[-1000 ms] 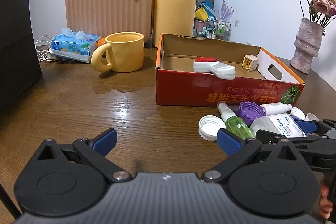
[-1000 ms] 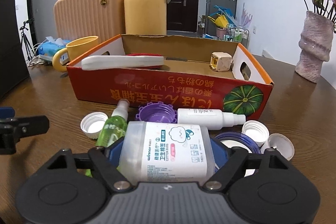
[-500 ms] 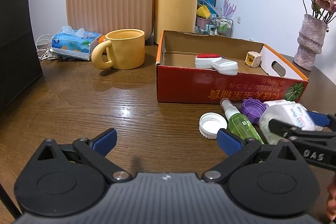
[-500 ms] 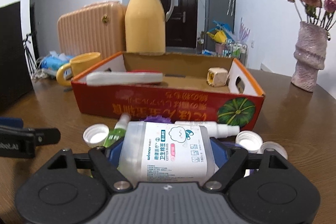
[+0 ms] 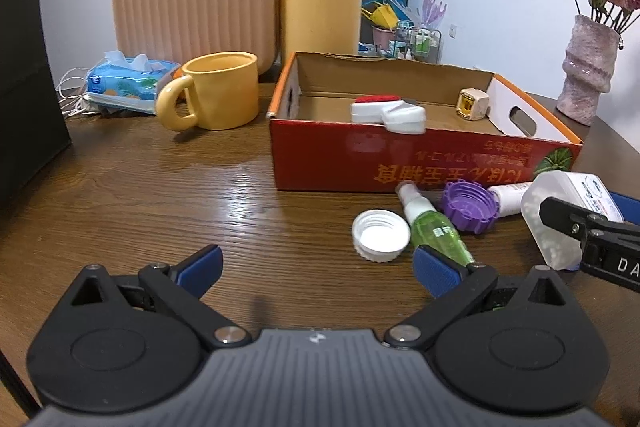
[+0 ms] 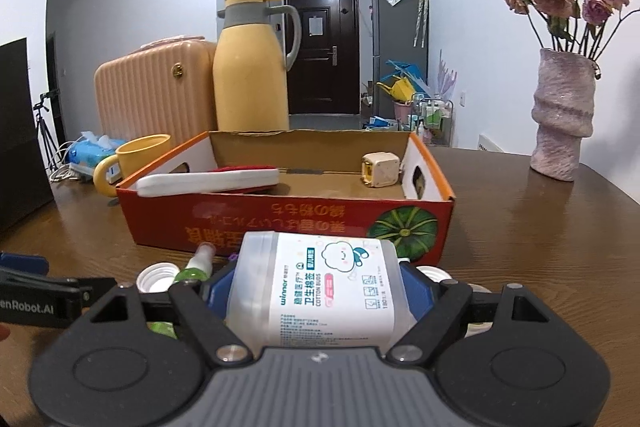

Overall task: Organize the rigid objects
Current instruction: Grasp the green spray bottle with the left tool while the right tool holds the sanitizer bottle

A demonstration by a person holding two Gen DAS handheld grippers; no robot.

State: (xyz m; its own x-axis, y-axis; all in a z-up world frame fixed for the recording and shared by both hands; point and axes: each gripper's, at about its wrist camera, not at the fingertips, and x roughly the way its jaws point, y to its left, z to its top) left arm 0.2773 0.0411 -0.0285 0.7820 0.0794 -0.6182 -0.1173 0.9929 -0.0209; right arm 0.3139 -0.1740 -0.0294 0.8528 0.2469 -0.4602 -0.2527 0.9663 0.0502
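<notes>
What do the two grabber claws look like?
Both are black plastic. The left gripper has two round discs, silver screws, a ribbed grey middle and blue pads. The right gripper looks the same; white lettering marks the left one's side.

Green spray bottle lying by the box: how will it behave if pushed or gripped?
The spray bottle lies on its side and looks round, so it probably rolls if nudged sideways. Small clear plastic: likely light and stiff. The smooth wall may slip in a tool grip.
</notes>
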